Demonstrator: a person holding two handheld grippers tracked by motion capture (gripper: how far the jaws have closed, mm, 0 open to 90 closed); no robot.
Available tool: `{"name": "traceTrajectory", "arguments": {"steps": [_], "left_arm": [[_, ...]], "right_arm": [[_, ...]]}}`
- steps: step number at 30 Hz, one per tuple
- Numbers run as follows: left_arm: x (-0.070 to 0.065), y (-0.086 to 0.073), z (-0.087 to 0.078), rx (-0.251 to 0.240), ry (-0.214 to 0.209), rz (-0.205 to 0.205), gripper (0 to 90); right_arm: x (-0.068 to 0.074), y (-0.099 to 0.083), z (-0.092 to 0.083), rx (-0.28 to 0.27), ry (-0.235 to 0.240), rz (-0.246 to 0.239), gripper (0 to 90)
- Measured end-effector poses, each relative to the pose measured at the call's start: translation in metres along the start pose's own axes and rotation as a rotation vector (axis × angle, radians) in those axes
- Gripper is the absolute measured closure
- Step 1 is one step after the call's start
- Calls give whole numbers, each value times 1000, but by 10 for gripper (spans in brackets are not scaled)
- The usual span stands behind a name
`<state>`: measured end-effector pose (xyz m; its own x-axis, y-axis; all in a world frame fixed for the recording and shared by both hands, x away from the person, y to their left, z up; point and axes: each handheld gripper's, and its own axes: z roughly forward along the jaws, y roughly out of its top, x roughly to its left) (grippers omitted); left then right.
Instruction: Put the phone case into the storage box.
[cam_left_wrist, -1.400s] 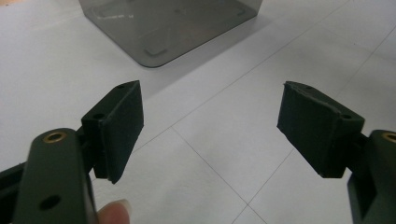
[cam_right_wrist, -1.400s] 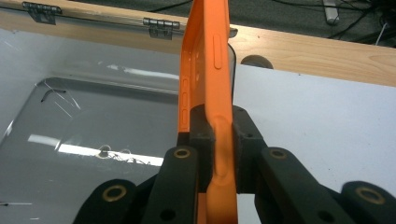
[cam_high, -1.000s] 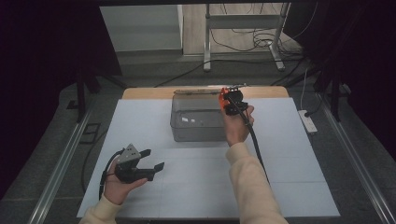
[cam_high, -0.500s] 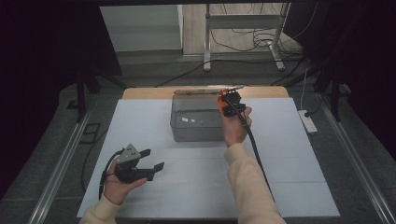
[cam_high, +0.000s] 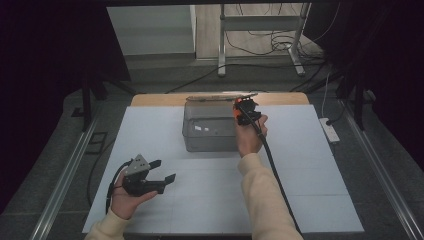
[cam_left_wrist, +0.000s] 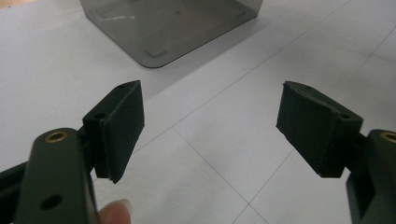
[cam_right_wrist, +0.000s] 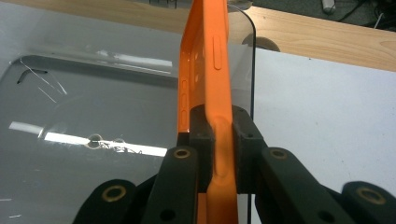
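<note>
Left tongs (cam_high: 162, 171) sit low over the white surface (cam_high: 165, 135), near its front-left corner, held in the person's left hand (cam_high: 125, 200). Jaws spread wide, nothing between them; in the left gripper view just bare surface shows in the gap, with a corner of the grey translucent box (cam_left_wrist: 173, 28) farther ahead.

Grey box (cam_high: 210, 127) stands mid-surface toward the far edge, well apart from the left tongs.

Right tongs (cam_high: 244, 107) are at the box's right far corner, pinching an orange phone case (cam_right_wrist: 208, 70). In the right gripper view the pads (cam_right_wrist: 201, 135) are pressed onto the case's edge; the case stands upright, edge-on, over the box's right rim.
</note>
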<state>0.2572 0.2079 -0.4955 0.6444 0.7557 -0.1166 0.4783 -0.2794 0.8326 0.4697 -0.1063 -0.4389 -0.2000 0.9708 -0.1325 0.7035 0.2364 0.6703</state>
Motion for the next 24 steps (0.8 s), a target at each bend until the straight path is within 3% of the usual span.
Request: {"name": "traceTrajectory", "arguments": {"steps": [10, 24], "left_arm": [[1, 0, -1, -9, -1, -4, 236], [1, 0, -1, -8, -2, -4, 236]], "right_arm": [[6, 3, 1, 3, -34, -4, 810], [8, 1, 6, 35, -36, -6, 813]]}}
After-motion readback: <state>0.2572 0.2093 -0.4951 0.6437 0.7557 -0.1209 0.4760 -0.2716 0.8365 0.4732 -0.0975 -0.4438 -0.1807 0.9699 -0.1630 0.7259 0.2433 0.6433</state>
